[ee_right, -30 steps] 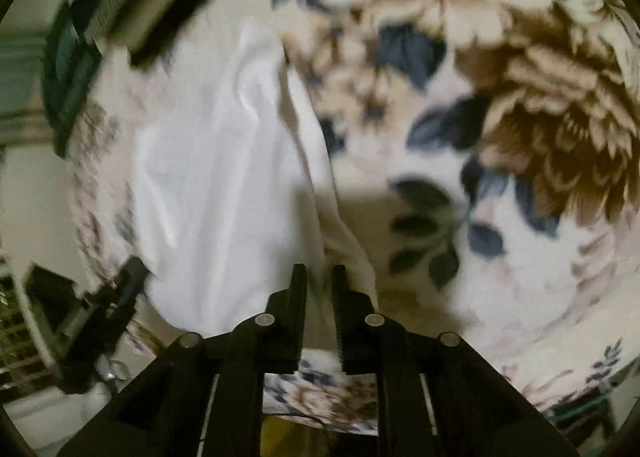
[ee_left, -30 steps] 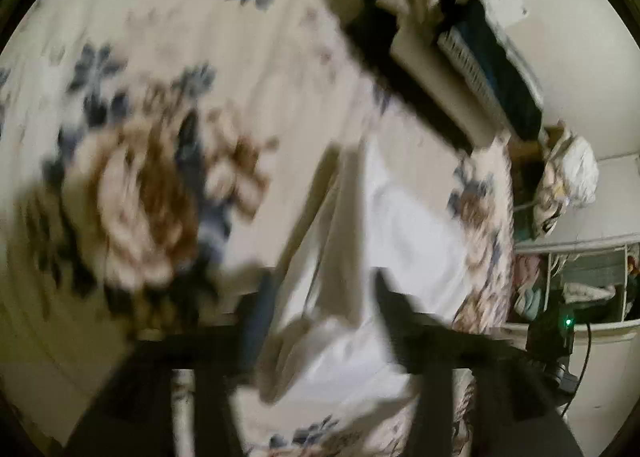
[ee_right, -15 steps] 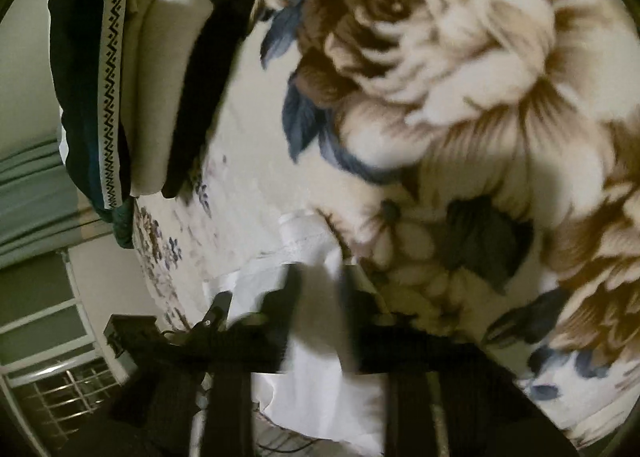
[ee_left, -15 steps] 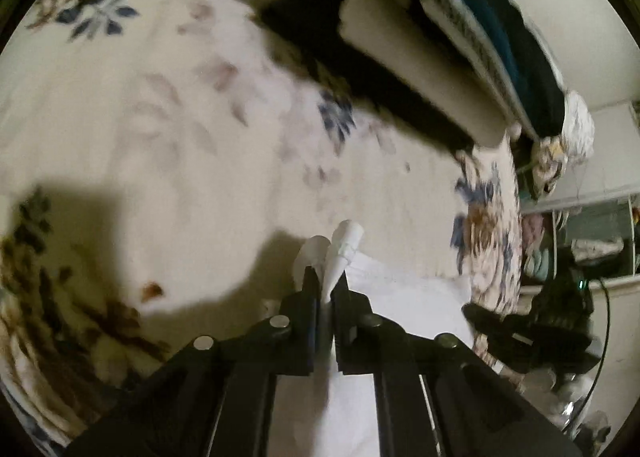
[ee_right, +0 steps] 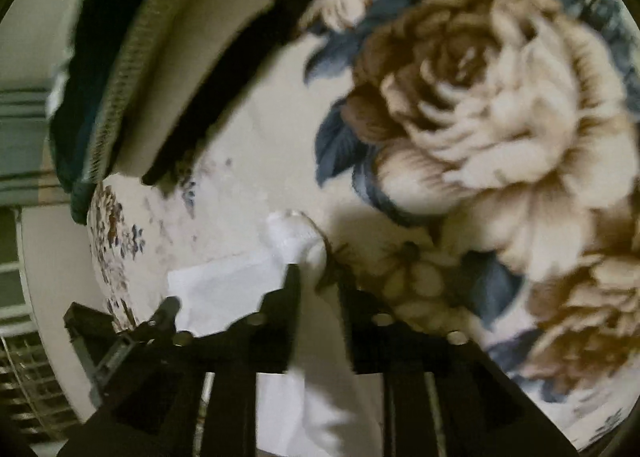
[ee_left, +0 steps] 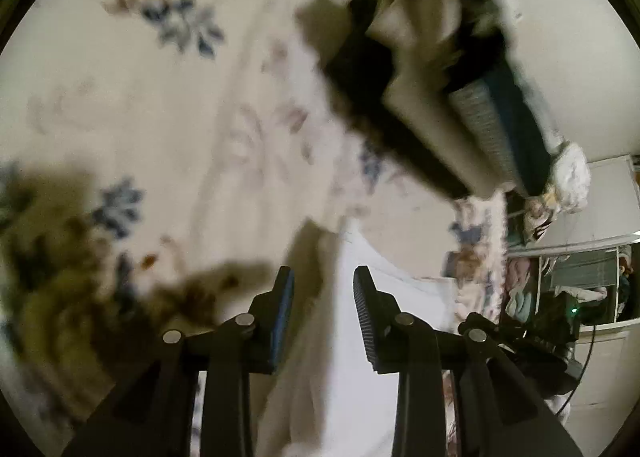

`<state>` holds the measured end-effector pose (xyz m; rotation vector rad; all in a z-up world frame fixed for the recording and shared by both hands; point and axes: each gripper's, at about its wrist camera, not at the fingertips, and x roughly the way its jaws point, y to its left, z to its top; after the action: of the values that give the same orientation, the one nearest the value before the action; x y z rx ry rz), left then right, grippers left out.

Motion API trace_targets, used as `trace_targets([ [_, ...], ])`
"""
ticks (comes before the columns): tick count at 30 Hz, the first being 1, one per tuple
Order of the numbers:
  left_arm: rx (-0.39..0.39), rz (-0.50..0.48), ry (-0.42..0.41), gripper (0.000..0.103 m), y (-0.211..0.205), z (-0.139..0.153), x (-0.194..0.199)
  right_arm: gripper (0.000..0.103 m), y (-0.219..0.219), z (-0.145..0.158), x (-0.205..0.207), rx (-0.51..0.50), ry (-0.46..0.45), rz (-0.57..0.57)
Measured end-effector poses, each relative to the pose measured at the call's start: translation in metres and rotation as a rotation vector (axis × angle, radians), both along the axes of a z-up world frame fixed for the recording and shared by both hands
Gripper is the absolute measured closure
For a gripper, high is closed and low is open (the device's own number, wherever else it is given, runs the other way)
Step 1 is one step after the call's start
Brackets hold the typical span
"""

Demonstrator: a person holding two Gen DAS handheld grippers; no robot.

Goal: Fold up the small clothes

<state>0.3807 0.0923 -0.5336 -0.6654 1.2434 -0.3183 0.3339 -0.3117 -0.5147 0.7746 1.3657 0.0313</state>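
Note:
A white garment [ee_left: 384, 297] lies on the floral bedspread [ee_left: 160, 117]. My left gripper [ee_left: 322, 281] hangs over the garment's left edge; its jaws are opening, cloth lies under the gap and the pads do not press it. In the right wrist view the garment [ee_right: 224, 281] ends in a bunched corner [ee_right: 296, 235] just ahead of my right gripper [ee_right: 319, 281]. Its jaws are opening too, with white cloth lying loose between the fingers. Both views are blurred.
A stack of folded clothes in black, cream and dark teal [ee_left: 440, 97] [ee_right: 160, 77] sits at the far end of the bed. The bed's edge [ee_left: 496, 257] is close on the right, with shelves [ee_left: 580, 277] beyond. A wire grid [ee_right: 24, 377] stands off the bed.
Half a second ago both grippers were shut on folds of the white garment. Now both pairs of jaws stand apart. Both hands have carried the cloth across the bed toward the clothes stack.

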Motion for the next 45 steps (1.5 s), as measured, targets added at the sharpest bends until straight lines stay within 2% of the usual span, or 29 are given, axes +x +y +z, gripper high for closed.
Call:
trace_targets([
  [1, -0.016, 0.012, -0.038, 0.07, 0.001, 0.016, -0.015, 0.076, 0.002, 0.006, -0.006, 0.029, -0.024, 0.011],
  [3, -0.083, -0.004, -0.071, 0.042, -0.009, 0.028, -0.034, 0.074, 0.014, 0.01, -0.018, 0.157, -0.066, 0.06],
  [4, -0.092, -0.017, -0.07, 0.04, -0.014, 0.028, -0.037, 0.072, 0.021, 0.005, -0.022, 0.232, -0.063, 0.082],
  [6, -0.04, -0.051, -0.028, 0.04, -0.031, 0.008, -0.042, 0.072, 0.031, -0.01, -0.028, 0.309, -0.046, 0.107],
  [7, -0.001, -0.055, 0.012, 0.04, -0.035, -0.008, -0.041, 0.072, 0.034, -0.019, -0.029, 0.301, -0.028, 0.109],
  [10, 0.094, -0.04, 0.095, 0.04, -0.027, -0.049, -0.036, 0.074, 0.021, -0.048, -0.037, 0.169, 0.042, 0.035],
  [11, 0.053, -0.017, 0.11, 0.04, -0.017, -0.056, -0.035, 0.076, 0.012, -0.052, -0.04, 0.133, 0.052, -0.009],
  [13, 0.047, 0.029, 0.097, 0.04, -0.002, -0.046, -0.036, 0.075, -0.006, -0.047, -0.047, 0.033, 0.062, -0.069],
  [16, 0.042, 0.056, 0.048, 0.04, 0.01, -0.023, -0.044, 0.073, -0.02, -0.028, -0.055, -0.059, 0.025, -0.063],
  [19, 0.01, 0.057, 0.004, 0.04, 0.007, -0.002, -0.055, 0.061, -0.012, -0.01, -0.062, 0.006, -0.029, -0.012],
  [22, -0.015, -0.001, -0.014, 0.04, -0.014, 0.003, -0.062, 0.057, 0.014, -0.008, -0.064, 0.154, -0.045, 0.081],
  [23, 0.005, -0.02, -0.003, 0.04, -0.021, 0.0, -0.066, 0.057, 0.025, -0.013, -0.066, 0.18, -0.027, 0.117],
  [25, 0.074, -0.054, 0.025, 0.04, -0.031, -0.012, -0.072, 0.057, 0.038, -0.021, -0.072, 0.128, 0.027, 0.165],
  [27, 0.16, -0.066, 0.086, 0.04, -0.029, -0.029, -0.082, 0.057, 0.037, -0.032, -0.084, -0.079, 0.121, 0.186],
  [28, 0.153, -0.056, 0.106, 0.04, -0.023, -0.034, -0.086, 0.057, 0.031, -0.034, -0.091, -0.162, 0.151, 0.179],
  [29, 0.119, -0.028, 0.118, 0.04, -0.012, -0.036, -0.097, 0.057, 0.021, -0.032, -0.101, -0.171, 0.147, 0.154],
  [32, 0.112, 0.02, 0.119, 0.04, 0.009, -0.029, -0.121, 0.057, -0.002, -0.021, -0.129, -0.062, 0.132, 0.072],
  [36, 0.091, 0.068, 0.137, 0.04, 0.027, -0.023, -0.143, 0.055, 0.006, -0.006, -0.148, 0.023, 0.082, 0.102],
  [38, 0.077, 0.084, 0.157, 0.04, 0.026, -0.027, -0.146, 0.055, 0.018, -0.008, -0.146, 0.025, 0.077, 0.127],
  [41, 0.072, 0.08, 0.162, 0.04, 0.02, -0.028, -0.151, 0.055, 0.039, -0.028, -0.141, -0.02, 0.115, 0.15],
  [42, 0.074, 0.078, 0.157, 0.04, 0.016, -0.028, -0.15, 0.063, 0.042, -0.031, -0.143, -0.046, 0.118, 0.156],
  [43, 0.076, 0.073, 0.152, 0.04, 0.014, -0.027, -0.15, 0.093, 0.041, -0.03, -0.15, -0.058, 0.109, 0.151],
  [45, 0.071, 0.066, 0.143, 0.04, 0.01, -0.026, -0.15, 0.099, 0.043, -0.029, -0.152, -0.086, 0.1, 0.126],
])
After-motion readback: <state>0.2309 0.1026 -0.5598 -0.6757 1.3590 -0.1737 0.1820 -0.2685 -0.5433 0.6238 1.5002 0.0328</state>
